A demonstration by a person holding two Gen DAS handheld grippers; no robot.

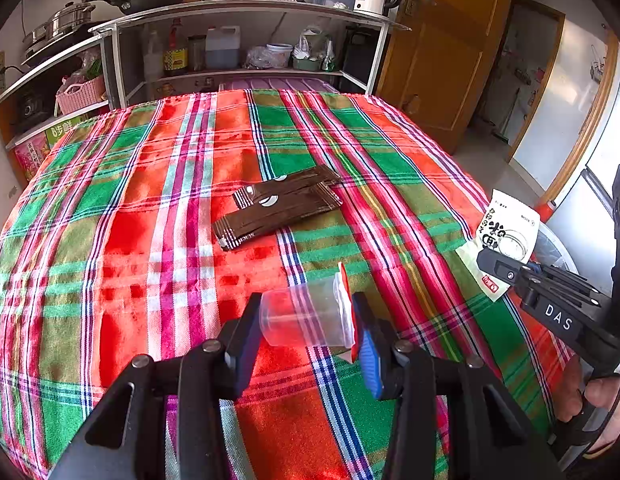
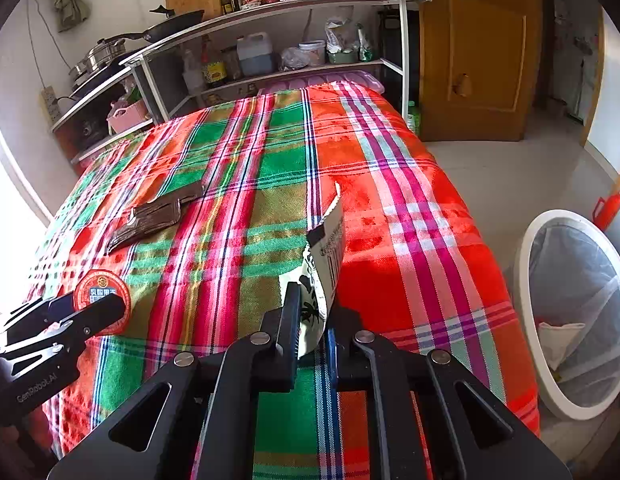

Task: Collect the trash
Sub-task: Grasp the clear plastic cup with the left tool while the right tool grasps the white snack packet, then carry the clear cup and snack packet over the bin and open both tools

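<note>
Left gripper (image 1: 306, 344) fingers clamp a clear cup (image 1: 306, 314); right gripper (image 2: 312, 334) fingers pinch a white packet (image 2: 326, 264) above the table (image 2: 230, 200).

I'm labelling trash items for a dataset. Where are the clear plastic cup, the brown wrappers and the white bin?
clear plastic cup (image 1: 306, 312): left wrist view, on its transparent side wall.
brown wrappers (image 1: 280, 206): left wrist view, middle of the stacked packets.
white bin (image 2: 526, 280): right wrist view, on its white rim's left edge.

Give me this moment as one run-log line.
left tool: shut on clear cup | right tool: shut on white wrapper | brown packets: on cloth | bin: beside table
</note>
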